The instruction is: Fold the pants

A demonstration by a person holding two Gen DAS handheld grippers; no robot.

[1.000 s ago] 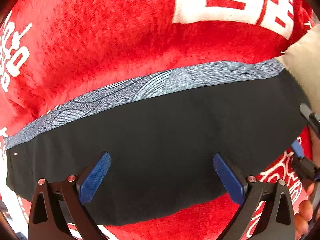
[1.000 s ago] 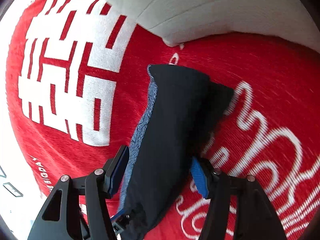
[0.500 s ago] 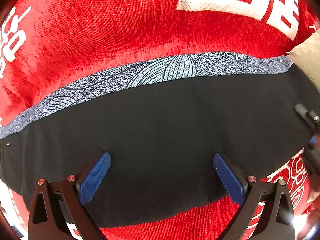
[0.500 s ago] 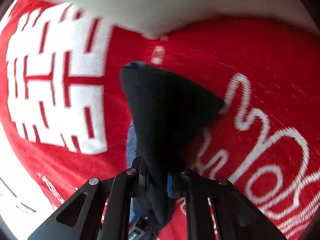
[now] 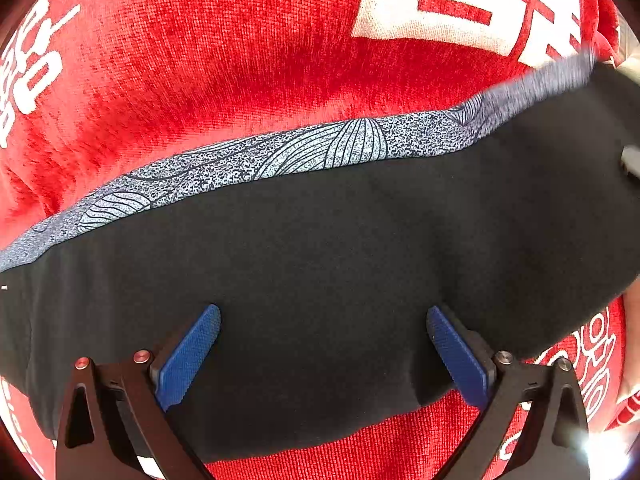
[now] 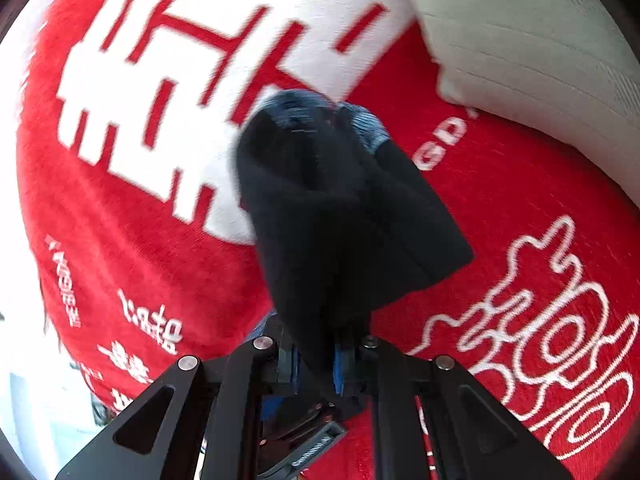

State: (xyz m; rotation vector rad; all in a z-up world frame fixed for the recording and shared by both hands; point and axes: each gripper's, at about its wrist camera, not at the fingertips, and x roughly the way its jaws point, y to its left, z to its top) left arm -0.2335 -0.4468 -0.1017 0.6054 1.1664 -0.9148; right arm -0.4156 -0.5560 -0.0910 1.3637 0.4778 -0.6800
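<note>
Jaws of the right gripper (image 6: pixel 316 360), spread a second ago, now pinch one end of the black pants (image 5: pixel 320 264), lifting it off the red blanket (image 5: pixel 240 60); the left gripper (image 5: pixel 323 354) stays spread above the flat middle, so the fold has begun.

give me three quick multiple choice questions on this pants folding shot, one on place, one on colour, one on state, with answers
1. Where do the pants lie?
A. on a red blanket
B. on a wooden floor
C. in a basket

2. What colour are the pads of the left tongs?
A. green
B. blue
C. yellow

3. What state are the right tongs in?
A. wide open, holding nothing
B. out of view
C. shut on the pants

Answers:
1 A, the red blanket with white print shows all round the pants.
2 B, both pads are blue.
3 C, dark fabric bunches up between the closed fingers.
</note>
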